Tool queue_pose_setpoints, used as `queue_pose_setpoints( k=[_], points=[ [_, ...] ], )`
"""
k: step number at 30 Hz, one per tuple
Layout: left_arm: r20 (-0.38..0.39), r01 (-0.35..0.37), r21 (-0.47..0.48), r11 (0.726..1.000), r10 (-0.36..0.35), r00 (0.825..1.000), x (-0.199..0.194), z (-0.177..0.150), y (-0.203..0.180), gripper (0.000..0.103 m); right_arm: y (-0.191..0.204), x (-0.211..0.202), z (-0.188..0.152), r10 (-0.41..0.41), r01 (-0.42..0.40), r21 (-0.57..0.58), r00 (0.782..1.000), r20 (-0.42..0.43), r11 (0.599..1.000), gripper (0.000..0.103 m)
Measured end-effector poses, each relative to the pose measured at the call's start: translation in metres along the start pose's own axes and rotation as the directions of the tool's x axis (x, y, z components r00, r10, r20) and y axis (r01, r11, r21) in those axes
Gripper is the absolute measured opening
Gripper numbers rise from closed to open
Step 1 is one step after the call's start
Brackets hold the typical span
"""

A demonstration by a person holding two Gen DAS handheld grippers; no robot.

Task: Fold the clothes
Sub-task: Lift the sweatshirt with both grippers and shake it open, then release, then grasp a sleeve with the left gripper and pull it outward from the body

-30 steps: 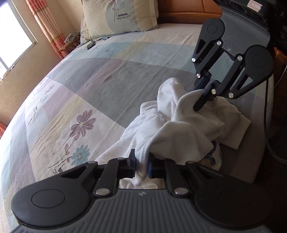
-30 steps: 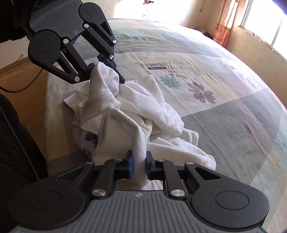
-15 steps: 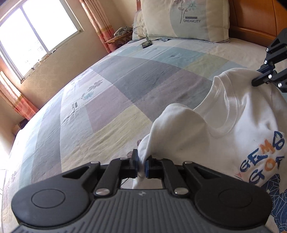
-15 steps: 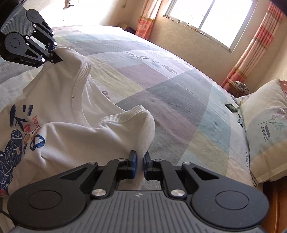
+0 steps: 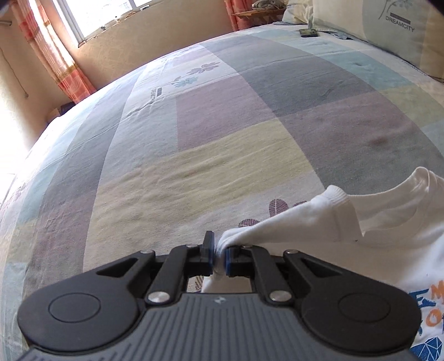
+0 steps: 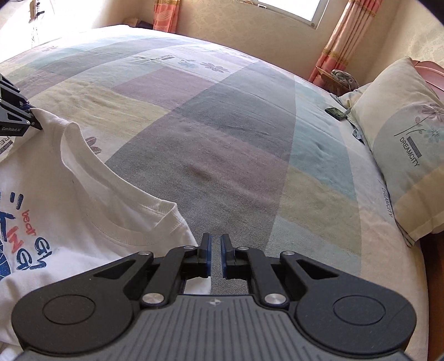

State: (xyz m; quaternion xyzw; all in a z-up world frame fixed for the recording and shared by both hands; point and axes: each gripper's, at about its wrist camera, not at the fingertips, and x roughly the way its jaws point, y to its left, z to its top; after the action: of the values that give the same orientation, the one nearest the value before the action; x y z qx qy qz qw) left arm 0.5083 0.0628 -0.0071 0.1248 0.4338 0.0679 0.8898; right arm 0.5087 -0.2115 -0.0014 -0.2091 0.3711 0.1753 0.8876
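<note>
On bed (image 6: pixel 249 144), white printed T-shirt (image 6: pixel 69 200), spread

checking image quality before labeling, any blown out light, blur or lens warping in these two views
Left wrist: window blown out, glare washing the bed's left edge, bedspread bulging from fisheye. Right wrist: top left corner overexposed, white t-shirt print still readable, pillow sharp; no obvious motion blur.

— How much of the shirt (image 5: pixel 388 222) shows?

— Its print runs off the frame edge. The left tongs (image 6: pixel 34 122) are mostly cut off.

— That dark thing (image 6: pixel 336 113) by the pillow (image 6: pixel 402 144)?

— Too small to tell.
</note>
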Motion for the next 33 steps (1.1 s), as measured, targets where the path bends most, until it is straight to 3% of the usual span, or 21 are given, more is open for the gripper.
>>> queue_pose_setpoints(
  k=[4, 6, 9, 12, 14, 16, 20, 24, 27, 30, 33],
  points=[
    [-0.021, -0.001, -0.053, 0.999, 0.0, 1.0, -0.003, 0.003, 0.023, 0.006, -0.004, 0.0, 0.015, 0.001, -0.002, 0.034, 1.0, 0.027, 0.999, 0.01],
    [-0.06, -0.019, -0.059, 0.998, 0.016, 0.998, 0.004, 0.001, 0.029, 0.015, -0.004, -0.002, 0.014, 0.031, -0.033, 0.06, 0.999, 0.027, 0.998, 0.011],
    [-0.102, 0.041, -0.098, 0.994, -0.051, 0.993, 0.01, -0.011, 0.036, 0.015, 0.003, -0.005, 0.003, 0.086, -0.087, 0.09, 0.996, 0.016, 0.992, 0.016],
    [-0.092, 0.108, -0.088, 0.99, -0.116, 0.989, -0.002, -0.032, 0.035, 0.028, 0.014, -0.019, -0.016, 0.133, -0.133, 0.112, 0.991, 0.005, 0.985, 0.031],
    [-0.083, 0.144, -0.066, 0.987, -0.149, 0.985, -0.019, -0.051, 0.034, 0.034, 0.024, -0.038, -0.033, 0.148, -0.148, 0.123, 0.989, 0.008, 0.981, 0.058],
    [-0.063, 0.174, -0.058, 0.983, -0.178, 0.982, -0.043, -0.072, 0.036, 0.042, 0.033, -0.062, -0.053, 0.157, -0.158, 0.133, 0.987, 0.019, 0.978, 0.074],
    [-0.007, 0.238, -0.089, 0.967, -0.24, 0.971, -0.099, -0.119, 0.044, 0.066, 0.05, -0.116, -0.094, 0.179, -0.188, 0.153, 0.981, 0.07, 0.97, 0.095],
    [0.011, 0.274, -0.133, 0.952, -0.275, 0.961, -0.146, -0.162, 0.047, 0.072, 0.061, -0.145, -0.119, 0.157, -0.169, 0.199, 0.985, 0.078, 0.965, 0.098],
    [0.007, 0.265, -0.169, 0.949, -0.268, 0.963, -0.166, -0.189, 0.049, 0.079, 0.062, -0.151, -0.124, 0.144, -0.157, 0.247, 0.987, 0.068, 0.956, 0.099],
    [-0.031, 0.29, -0.189, 0.938, -0.301, 0.953, -0.167, -0.211, 0.044, 0.08, 0.061, -0.15, -0.124, 0.175, -0.186, 0.278, 0.983, 0.063, 0.943, 0.101],
    [-0.064, 0.29, -0.158, 0.944, -0.303, 0.951, -0.155, -0.218, 0.028, 0.08, 0.068, -0.148, -0.117, 0.172, -0.18, 0.251, 0.984, 0.053, 0.951, 0.101]
  ],
)
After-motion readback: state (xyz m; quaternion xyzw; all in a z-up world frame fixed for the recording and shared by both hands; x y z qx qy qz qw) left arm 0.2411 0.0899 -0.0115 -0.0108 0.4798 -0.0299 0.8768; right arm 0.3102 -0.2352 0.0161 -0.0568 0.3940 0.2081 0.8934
